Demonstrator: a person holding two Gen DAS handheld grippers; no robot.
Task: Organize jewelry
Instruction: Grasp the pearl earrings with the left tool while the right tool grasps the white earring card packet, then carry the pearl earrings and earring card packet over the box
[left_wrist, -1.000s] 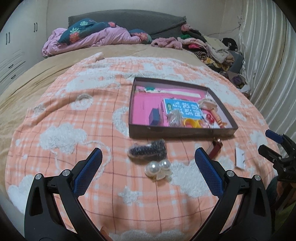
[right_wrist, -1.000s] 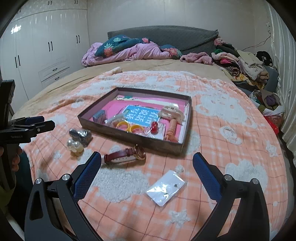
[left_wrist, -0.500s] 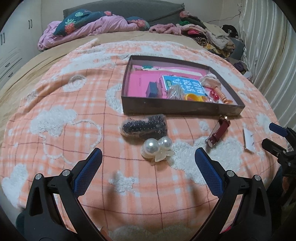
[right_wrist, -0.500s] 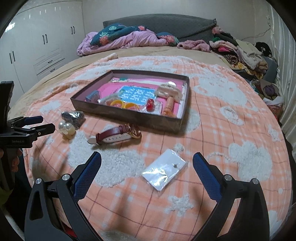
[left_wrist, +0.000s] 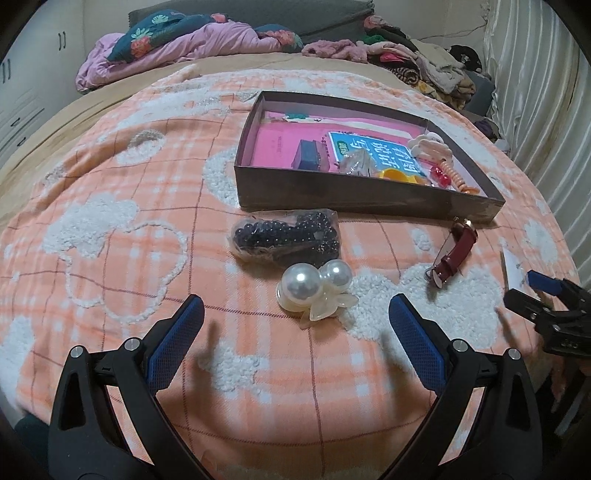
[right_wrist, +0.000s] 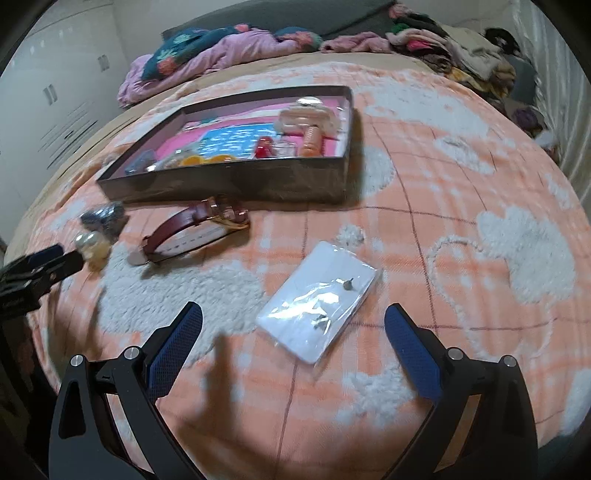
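Note:
A dark shallow box with a pink lining lies on the orange blanket and holds several trinkets; it also shows in the right wrist view. In front of it lie a bag of black beads, a pearl hair clip and a red-strap watch. My left gripper is open and empty, just short of the pearl clip. My right gripper is open and empty, low over a white earring packet, with the watch to its left.
A pile of bedding and clothes lies at the head of the bed. Curtains hang on the right, wardrobes stand on the left. Each gripper shows at the edge of the other's view.
Both grippers have moved forward and lower toward the blanket. The pearl clip and the earring packet now sit much closer to the open fingers. Nothing was picked up.

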